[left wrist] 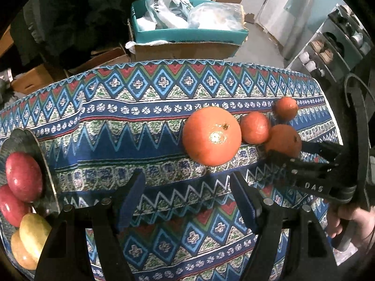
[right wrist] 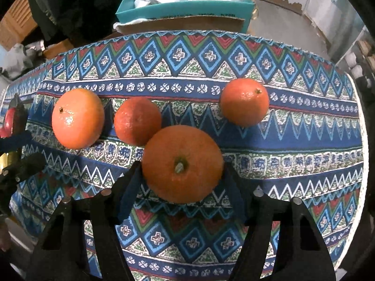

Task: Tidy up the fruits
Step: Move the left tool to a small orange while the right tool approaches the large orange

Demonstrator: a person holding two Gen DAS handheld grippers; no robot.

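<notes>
Straddling the stem-up orange (right wrist: 182, 164), the right gripper (right wrist: 181, 175) seems just touching; left gripper (left wrist: 187, 201) gapes empty.

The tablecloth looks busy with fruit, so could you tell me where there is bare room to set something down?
Bare cloth lies between the dark plate of apples and the biggest orange. The near edge is free too. The right side, where four oranges cluster, is crowded.

Patterned cloth (left wrist: 164, 126) — blue, red, green bands — covers the bench; behind it a teal box (left wrist: 187, 35) atop a cardboard box (left wrist: 185, 51), holding white bags (left wrist: 168, 7); more cardboard boxes (left wrist: 32, 79) at left; shelf unit (left wrist: 337, 44) at right — jars, shoes.
</notes>
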